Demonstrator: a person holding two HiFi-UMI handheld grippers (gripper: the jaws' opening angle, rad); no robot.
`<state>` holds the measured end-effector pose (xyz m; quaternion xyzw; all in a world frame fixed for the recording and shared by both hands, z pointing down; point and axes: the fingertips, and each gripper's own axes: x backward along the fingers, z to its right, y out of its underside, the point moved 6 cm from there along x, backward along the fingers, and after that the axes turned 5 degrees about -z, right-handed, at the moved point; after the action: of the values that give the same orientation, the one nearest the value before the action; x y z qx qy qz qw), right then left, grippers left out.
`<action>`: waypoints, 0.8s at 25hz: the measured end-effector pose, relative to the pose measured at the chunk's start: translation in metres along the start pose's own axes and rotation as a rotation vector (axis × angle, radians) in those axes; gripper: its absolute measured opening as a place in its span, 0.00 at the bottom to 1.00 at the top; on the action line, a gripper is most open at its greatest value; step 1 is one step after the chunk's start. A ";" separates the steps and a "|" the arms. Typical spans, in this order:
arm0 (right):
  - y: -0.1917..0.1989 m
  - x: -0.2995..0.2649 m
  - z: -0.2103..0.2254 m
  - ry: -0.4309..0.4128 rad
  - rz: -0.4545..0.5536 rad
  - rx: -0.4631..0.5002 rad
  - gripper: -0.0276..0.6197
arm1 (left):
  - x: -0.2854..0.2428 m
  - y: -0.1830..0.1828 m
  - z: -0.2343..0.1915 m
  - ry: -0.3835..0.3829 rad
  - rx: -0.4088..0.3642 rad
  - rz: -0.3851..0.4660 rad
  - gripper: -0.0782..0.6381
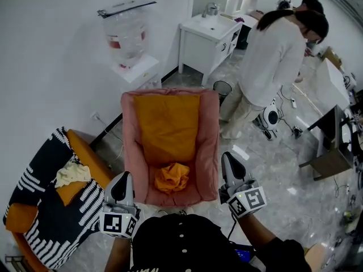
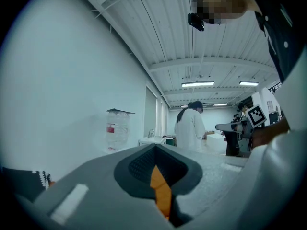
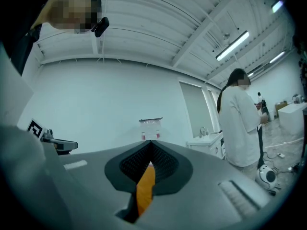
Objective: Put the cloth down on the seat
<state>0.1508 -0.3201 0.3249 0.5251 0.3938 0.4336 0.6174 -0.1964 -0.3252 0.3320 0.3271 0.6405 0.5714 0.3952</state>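
A crumpled orange cloth lies on the seat of a pink armchair, in front of an orange back cushion. My left gripper is held near the chair's front left corner, apart from the cloth, jaws shut and empty. At the front right corner my right gripper is also shut with nothing in it. In the left gripper view the left gripper shows closed jaws with a thin orange sliver in the slit. The right gripper looks the same in its own view.
An orange chair under a black-and-white throw with a pale cloth stands at the left. A person in white stands behind the armchair near a white cabinet, a bin and a desk. A water dispenser is against the wall.
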 end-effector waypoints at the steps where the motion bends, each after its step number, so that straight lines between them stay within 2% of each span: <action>1: 0.000 -0.001 0.000 -0.002 -0.004 -0.005 0.08 | -0.001 -0.001 0.001 0.000 0.001 0.001 0.11; 20: -0.005 -0.008 -0.007 -0.036 -0.017 0.001 0.08 | 0.005 -0.003 -0.003 -0.018 0.005 0.009 0.11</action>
<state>0.1417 -0.3260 0.3192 0.5297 0.3872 0.4186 0.6279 -0.2014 -0.3233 0.3282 0.3360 0.6369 0.5688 0.3974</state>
